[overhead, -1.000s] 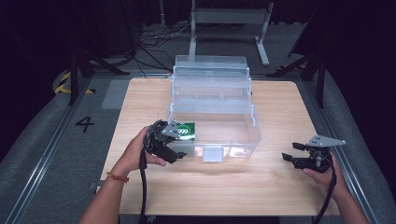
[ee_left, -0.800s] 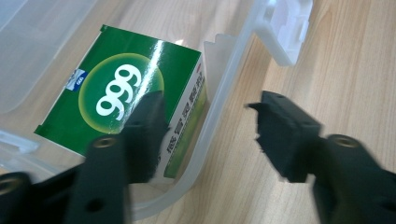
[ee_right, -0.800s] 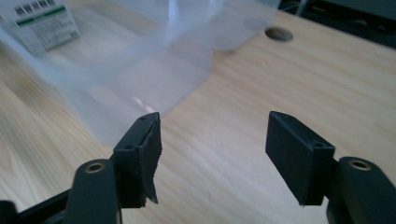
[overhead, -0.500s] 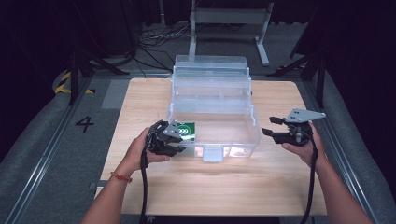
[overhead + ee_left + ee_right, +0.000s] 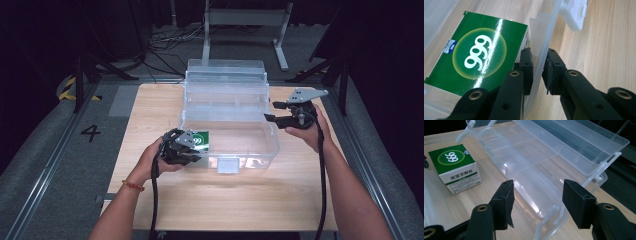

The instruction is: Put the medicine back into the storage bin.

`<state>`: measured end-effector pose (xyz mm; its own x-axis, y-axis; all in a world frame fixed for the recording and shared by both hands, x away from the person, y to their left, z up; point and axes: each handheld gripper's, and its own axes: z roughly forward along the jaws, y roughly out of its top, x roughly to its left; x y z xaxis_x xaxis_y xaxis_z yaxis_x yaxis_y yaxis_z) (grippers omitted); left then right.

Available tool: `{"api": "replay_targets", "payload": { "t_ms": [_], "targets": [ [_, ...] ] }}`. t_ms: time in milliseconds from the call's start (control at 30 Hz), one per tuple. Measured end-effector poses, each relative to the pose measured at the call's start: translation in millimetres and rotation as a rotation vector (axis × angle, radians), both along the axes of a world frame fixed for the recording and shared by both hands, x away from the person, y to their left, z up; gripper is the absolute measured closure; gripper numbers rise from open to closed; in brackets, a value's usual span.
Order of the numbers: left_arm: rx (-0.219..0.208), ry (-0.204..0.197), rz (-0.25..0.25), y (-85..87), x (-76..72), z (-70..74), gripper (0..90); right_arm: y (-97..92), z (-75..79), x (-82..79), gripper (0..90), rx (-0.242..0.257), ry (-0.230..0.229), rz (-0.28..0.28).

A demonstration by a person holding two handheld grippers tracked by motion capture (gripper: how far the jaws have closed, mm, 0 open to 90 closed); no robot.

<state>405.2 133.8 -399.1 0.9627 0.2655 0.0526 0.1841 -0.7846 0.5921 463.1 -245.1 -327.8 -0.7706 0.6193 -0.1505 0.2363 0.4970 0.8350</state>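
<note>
1. Nearest the person: left hand-held gripper [image 5: 192, 150] clamped on the front wall of the clear plastic organiser box [image 5: 250, 150], at its left front corner; one jaw inside the wall, one outside, seen closely in the left gripper view [image 5: 537, 72].
2. Just beyond that jaw, inside the box: green carton marked 999 [image 5: 200, 140], lying flat on the box floor, touching or nearly touching the inner jaw; also seen in the left gripper view [image 5: 477, 55] and the right gripper view [image 5: 452, 167].
3. Farther off, at the box's right end: right hand-held gripper [image 5: 272, 111], jaws apart and empty, hovering above the surface [image 5: 150, 105] and pointing leftward at the box's raised tiered trays.
4. In the right gripper view [image 5: 537, 195]: tray rim and hinge arm lying straight ahead between the spread jaws; long axis of the trays running away, across the surface.
5. Judged: right hand nearer the tray end, left already steadying the box; carton nearer the left.
</note>
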Motion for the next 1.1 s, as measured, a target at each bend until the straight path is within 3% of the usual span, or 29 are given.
{"api": "replay_targets", "payload": {
  "t_ms": [67,100,200,300,433,600,900,1100],
  "targets": [
    [0.009,-0.002,-0.002,-0.5,-0.5,0.4,79.1,3.1,2.3,3.1,43.7,-0.004,0.002,0.005],
    [0.009,-0.002,-0.037,-1.4,-0.4,0.5,79.8,7.8,6.8,8.5,43.6,0.017,0.005,0.027],
    [0.016,0.014,-0.093,-4.9,-3.5,1.1,82.5,14.4,12.6,13.8,44.1,0.019,-0.004,0.037],
    [0.029,0.014,-0.110,-5.9,-6.0,2.1,83.6,21.4,19.0,18.0,45.7,0.003,-0.009,0.046],
    [0.007,0.014,-0.102,-2.4,-7.6,0.6,83.5,29.9,26.4,26.9,46.6,-0.002,-0.007,0.061],
    [0.012,0.021,-0.091,1.3,-8.7,0.9,83.2,38.4,30.3,37.7,47.1,-0.002,-0.005,0.071],
    [0.002,0.019,-0.053,16.4,-9.7,0.3,80.8,50.8,22.0,64.2,46.6,-0.023,0.044,0.070],
    [-0.029,0.032,-0.029,20.0,-10.5,-2.1,80.0,56.8,15.3,79.2,47.8,-0.051,0.063,0.058]
  ]
}}
